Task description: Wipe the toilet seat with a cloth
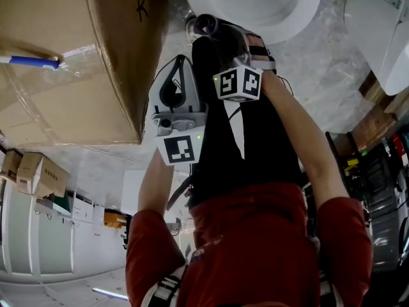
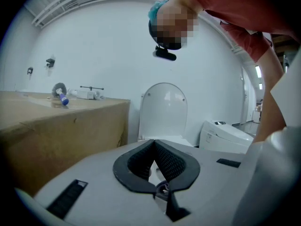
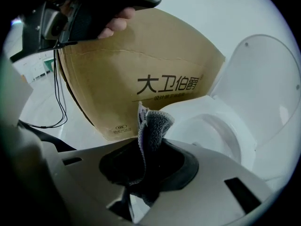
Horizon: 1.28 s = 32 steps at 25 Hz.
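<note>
Floor: pale floor [image 1: 319, 75] bears a cardboard box [image 1: 64, 62] at our left.
Left gripper [image 2: 154, 144]: jaws pressed together on nothing; we judge it idle, out of the way.
Right gripper [image 3: 143, 171]: clamps our grey cloth [image 3: 153, 126], with a fold standing free for wiping.
Toilet seat [image 3: 188, 114]: just beyond the cloth, lid [image 3: 268, 79] raised.

Large cardboard box [image 1: 96, 88] on marbled floor [image 1: 326, 75], blue-and-white stick [image 1: 30, 61] on top

Even, cool indoor light, no hard shadows. White wall [image 2: 94, 51] bright. Both gripper views fisheye: black vignette at the corners, lines bowed toward the edges; near housings soft, cloth [image 3: 153, 126] weave sharp. Head view dimmer; toilet bowl [image 1: 255, 2] nearly blown out at 12 o'clock, person's torso [image 1: 249, 235] dark at 6 o'clock.
</note>
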Each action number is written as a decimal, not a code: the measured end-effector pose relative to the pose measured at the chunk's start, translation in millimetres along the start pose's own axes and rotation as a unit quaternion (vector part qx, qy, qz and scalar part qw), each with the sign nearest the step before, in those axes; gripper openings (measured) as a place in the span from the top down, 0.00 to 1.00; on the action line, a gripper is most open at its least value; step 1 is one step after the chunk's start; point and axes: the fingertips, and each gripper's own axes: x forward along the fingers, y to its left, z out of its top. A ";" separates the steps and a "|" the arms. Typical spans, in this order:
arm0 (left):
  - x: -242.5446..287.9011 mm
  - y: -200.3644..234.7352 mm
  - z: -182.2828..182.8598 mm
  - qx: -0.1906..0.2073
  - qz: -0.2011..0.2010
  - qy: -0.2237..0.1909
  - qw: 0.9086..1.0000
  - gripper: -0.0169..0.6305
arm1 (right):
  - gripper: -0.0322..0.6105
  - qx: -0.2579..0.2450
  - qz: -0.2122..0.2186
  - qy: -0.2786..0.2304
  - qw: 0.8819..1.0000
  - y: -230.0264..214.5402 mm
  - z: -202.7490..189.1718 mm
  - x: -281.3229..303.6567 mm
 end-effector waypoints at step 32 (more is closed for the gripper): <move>35.1 -60.1 119.6 0.032 -0.067 -0.010 0.997 0.95 | 0.82 0.331 -0.080 0.065 0.938 -107.9 -96.2 -106.9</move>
